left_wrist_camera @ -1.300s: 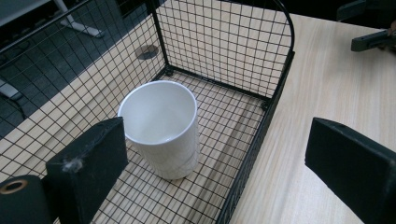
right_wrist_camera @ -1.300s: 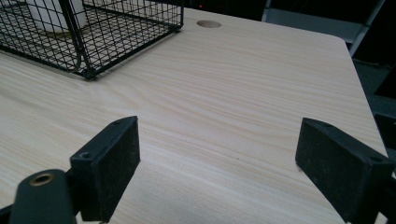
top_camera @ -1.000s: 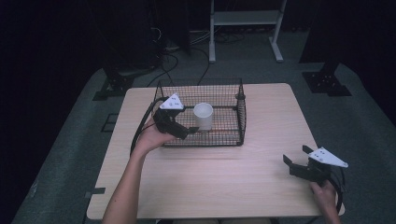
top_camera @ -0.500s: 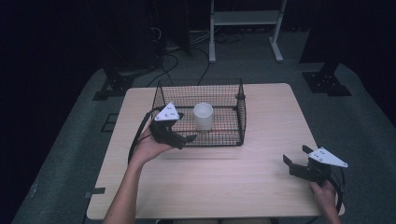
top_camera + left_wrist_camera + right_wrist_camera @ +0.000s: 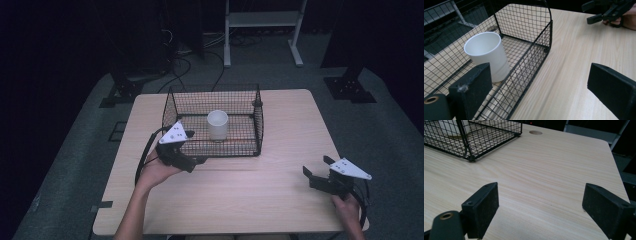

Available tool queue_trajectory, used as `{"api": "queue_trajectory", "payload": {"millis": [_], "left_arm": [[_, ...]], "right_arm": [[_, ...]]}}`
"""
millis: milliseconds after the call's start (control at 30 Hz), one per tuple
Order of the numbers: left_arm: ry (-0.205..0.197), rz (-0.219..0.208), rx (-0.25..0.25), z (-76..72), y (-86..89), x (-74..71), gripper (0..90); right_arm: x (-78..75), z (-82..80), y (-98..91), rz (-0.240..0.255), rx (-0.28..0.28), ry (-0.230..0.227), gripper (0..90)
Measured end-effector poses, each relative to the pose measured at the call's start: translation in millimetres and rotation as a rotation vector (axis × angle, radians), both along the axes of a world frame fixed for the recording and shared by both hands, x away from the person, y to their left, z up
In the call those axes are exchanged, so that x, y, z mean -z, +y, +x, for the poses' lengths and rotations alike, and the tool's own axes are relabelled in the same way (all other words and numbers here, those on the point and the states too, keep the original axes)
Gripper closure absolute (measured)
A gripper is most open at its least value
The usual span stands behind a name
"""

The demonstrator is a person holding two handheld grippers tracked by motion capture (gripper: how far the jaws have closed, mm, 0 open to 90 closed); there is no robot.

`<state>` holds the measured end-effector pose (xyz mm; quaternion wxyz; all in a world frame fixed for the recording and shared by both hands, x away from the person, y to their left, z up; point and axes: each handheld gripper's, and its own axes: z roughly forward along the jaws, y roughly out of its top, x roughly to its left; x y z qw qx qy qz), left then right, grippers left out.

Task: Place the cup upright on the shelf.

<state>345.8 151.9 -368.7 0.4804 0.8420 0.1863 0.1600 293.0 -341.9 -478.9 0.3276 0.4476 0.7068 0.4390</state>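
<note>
Both hand-held grippers, left (image 5: 196, 161) and right (image 5: 315, 172), gape empty beside the caged cup (image 5: 217, 124).

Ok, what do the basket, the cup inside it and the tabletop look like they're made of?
Basket: thin black wire in a welded-looking grid, probably coated metal.
Cup: plain white with a smooth matte wall; plastic or ceramic, I can't tell which.
Tabletop: pale wood grain with an even, flat surface, so likely laminate rather than solid wood.

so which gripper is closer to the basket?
The left gripper, right at the wire basket's front-left corner. The right gripper sits apart, near the table's front-right corner.
</note>
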Motion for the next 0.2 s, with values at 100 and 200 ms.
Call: {"api": "queue_trajectory", "payload": {"millis": [100, 200], "left_arm": [[0.001, -0.018, -0.006, -8.6, 3.6, 6.0, 5.0], [-0.006, -0.038, -0.016, -20.6, 8.1, 13.5, 5.0]], "right_arm": [[0.0, 0.1, -0.9, 0.005, 0.003, 0.000, 13.1], [0.0, 0.0, -0.8, 0.004, 0.000, -0.003, 13.1]]}}
